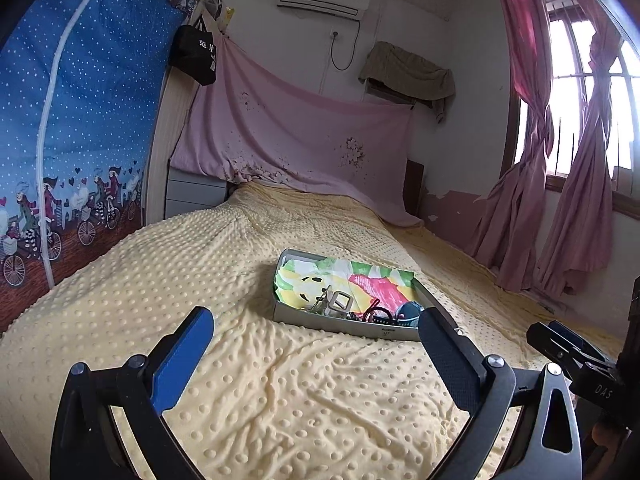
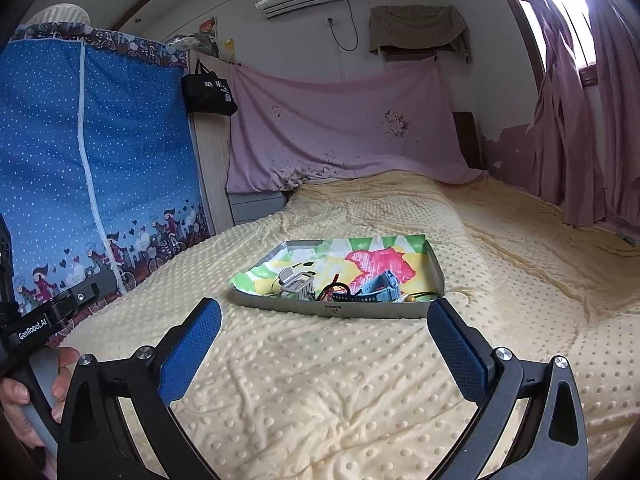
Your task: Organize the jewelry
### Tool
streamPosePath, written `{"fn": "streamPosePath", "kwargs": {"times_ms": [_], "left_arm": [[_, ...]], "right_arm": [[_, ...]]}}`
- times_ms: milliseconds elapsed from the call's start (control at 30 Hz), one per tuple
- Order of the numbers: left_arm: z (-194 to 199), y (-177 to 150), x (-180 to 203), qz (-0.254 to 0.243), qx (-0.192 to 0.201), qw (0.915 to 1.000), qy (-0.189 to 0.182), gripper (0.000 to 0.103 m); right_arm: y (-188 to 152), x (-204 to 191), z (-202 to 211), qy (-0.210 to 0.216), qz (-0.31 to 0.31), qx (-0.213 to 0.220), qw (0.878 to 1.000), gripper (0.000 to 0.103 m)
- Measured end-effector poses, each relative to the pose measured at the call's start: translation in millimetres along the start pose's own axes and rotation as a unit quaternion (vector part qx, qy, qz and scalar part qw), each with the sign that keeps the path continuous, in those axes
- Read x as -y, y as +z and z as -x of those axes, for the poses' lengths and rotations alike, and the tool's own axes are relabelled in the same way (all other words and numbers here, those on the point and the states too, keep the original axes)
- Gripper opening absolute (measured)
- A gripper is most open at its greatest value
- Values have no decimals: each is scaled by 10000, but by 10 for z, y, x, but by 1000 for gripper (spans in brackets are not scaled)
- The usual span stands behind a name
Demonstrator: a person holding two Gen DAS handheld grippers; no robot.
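A shallow grey box (image 1: pixel 336 323) (image 2: pixel 344 312) lined with a colourful floral cloth (image 1: pixel 360 284) (image 2: pixel 360 260) lies on the yellow dotted bedspread. At its near end sits a heap of jewelry: a grey-blue watch (image 2: pixel 378 288), a silver clasp piece (image 1: pixel 338 304) (image 2: pixel 294 282), and dark red bands (image 1: pixel 376 312). My left gripper (image 1: pixel 316 330) is open above the bedspread, just short of the box, with nothing between its fingers. My right gripper (image 2: pixel 324 320) is also open and empty, in front of the box's near wall.
The yellow bedspread (image 1: pixel 200 264) (image 2: pixel 500 280) spreads around the box. A blue fabric wardrobe (image 1: pixel 72 140) (image 2: pixel 92 152) stands at the left. Pink curtains (image 1: pixel 560 200) hang at the right, a pink sheet (image 2: pixel 340 132) behind the bed. A hand (image 2: pixel 24 400) holds the other gripper's handle at lower left.
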State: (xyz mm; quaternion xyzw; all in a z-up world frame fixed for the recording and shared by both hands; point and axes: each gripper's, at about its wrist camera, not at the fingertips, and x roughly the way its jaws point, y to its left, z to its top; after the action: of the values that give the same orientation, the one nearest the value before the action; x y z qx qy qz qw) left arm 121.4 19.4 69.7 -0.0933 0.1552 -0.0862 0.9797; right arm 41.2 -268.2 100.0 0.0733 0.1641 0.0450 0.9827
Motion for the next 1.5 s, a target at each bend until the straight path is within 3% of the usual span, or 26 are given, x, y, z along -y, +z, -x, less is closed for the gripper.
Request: {"fn": "streamPosePath", "kwargs": {"times_ms": [267,567,1500], "left_arm": [[216,-205,35,-89,60,9999,118,103],[190,-383,4,-96,-33,9996,267,103],[143,-450,46,-262,-82,9989,381,103]], "right_arm": [[-146,-1,203,-47,-22,82,10000,102],[-244,-29,218,-59,72,65,9999,102],[-302,-65,118,-55,88,-31,9999,102]]}}
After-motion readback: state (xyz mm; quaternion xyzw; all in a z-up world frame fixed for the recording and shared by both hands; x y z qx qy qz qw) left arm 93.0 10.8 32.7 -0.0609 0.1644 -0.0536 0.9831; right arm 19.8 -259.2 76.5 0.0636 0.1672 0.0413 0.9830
